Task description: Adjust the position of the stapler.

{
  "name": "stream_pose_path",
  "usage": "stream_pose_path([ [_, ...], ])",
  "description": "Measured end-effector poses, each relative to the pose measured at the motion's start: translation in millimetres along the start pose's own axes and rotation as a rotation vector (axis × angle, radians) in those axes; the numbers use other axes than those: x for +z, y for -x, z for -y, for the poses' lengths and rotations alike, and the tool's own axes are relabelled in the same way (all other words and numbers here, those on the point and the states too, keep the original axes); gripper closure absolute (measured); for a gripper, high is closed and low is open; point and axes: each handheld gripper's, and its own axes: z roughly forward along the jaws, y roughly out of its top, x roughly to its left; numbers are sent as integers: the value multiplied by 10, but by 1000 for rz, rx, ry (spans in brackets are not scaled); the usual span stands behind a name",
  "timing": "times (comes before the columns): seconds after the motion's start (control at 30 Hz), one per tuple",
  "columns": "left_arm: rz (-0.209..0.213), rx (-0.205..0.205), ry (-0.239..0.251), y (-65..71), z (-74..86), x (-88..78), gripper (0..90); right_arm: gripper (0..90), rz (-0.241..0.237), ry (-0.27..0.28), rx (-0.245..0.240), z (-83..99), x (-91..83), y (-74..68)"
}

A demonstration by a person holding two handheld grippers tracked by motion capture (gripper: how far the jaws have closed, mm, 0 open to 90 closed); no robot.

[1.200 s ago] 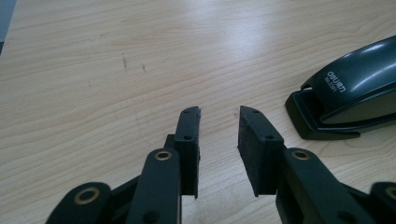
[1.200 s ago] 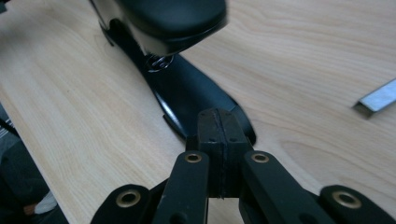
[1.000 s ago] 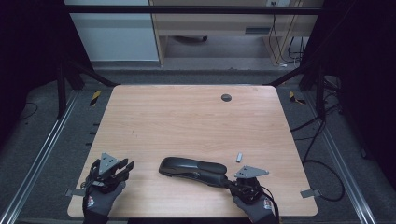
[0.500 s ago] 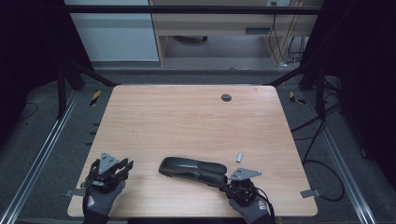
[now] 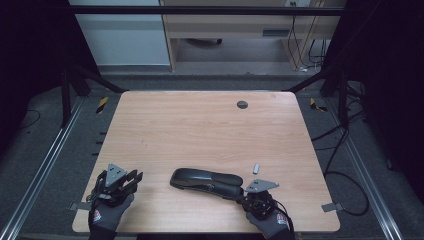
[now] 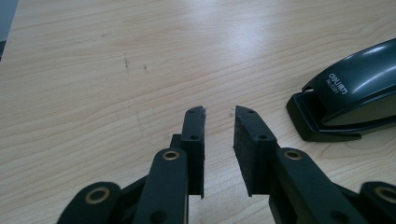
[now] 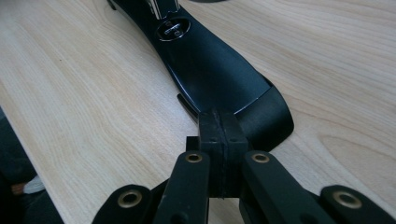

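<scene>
The black stapler (image 5: 207, 182) looks heavy, rigid and slick, best taken across its narrow body; the right gripper (image 7: 223, 122) is pressed together at its rear end, the left gripper (image 6: 219, 112) slightly spread and empty.

Dim dark surroundings, evenly lit table (image 5: 200, 125), soft glare, sharp close-ups

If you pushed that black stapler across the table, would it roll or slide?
The stapler would probably slide, not roll: it lies long and flat on the wooden table. Its glossy shell looks hard, so likely stiff and somewhat slippery. It seems fairly heavy for its size.
</scene>
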Motion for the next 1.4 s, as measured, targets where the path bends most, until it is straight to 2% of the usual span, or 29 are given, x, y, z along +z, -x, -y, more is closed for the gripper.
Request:
stream_pose_path([
  [0.33, 2, -2, 1, 7, -3, 5, 739, 900, 43, 13, 3, -19, 24, 48],
  [0.5, 3, 4, 6, 12, -24, 6, 748, 900, 49, 17, 4, -24, 8, 72],
  [0.63, 6, 3, 10, 34, -60, 30, 773, 887, 41, 78, 28, -49, -98, 133],
  [0.77, 12, 5, 15, 61, -103, 58, 812, 845, 68, 118, 58, -49, -196, 218],
  [0.8, 16, 7, 18, 78, -136, 81, 831, 795, 109, 147, 83, -45, -268, 311],
  [0.9, 30, 2, 18, 111, -198, 143, 861, 745, 157, 166, 105, -41, -316, 401],
  [1.07, 55, 8, 19, 192, -266, 233, 895, 644, 245, 198, 115, -17, -363, 590],
  [1.23, 67, 31, 5, 301, -337, 372, 899, 583, 297, 216, 138, 16, -408, 706],
  [1.4, 64, 56, -19, 392, -384, 556, 900, 535, 314, 214, 148, 26, -390, 738],
])
